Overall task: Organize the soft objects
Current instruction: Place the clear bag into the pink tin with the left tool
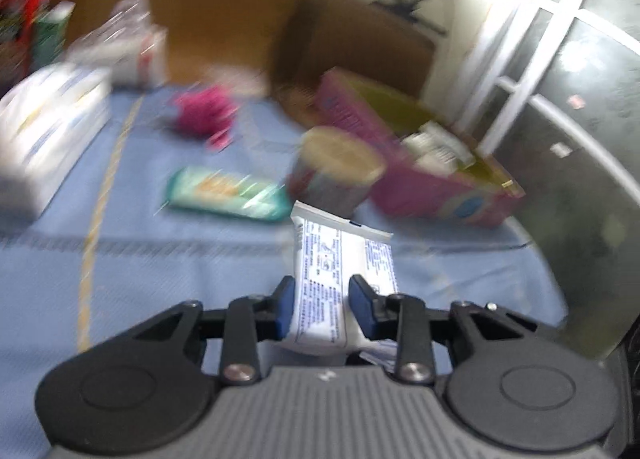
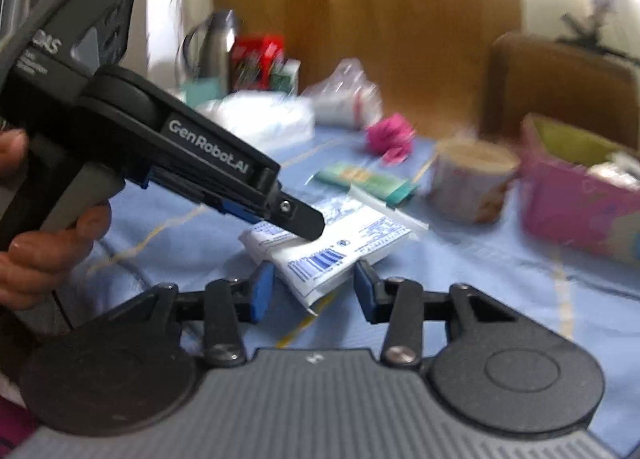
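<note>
On the blue cloth (image 1: 160, 267), the left gripper (image 1: 320, 307) squeezes a white tissue pack (image 1: 332, 279) (right gripper (image 2: 314, 291) loose); the pink box (image 1: 420, 179) waits, other packs remain.

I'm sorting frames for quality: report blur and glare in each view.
Left wrist view: heavy motion blur across the table; only the left gripper and its white packet stay sharp; window glare top right. Right wrist view: milder blur, background smeared, glare top right.

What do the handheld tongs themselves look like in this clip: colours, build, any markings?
Both tongs, left and right, share a ribbed grey body, black linkage arms with silver screws, round black hubs and blue finger pads. The left one's side reads "GenRobot.AI" in white. No cables or sleeves show.
</note>
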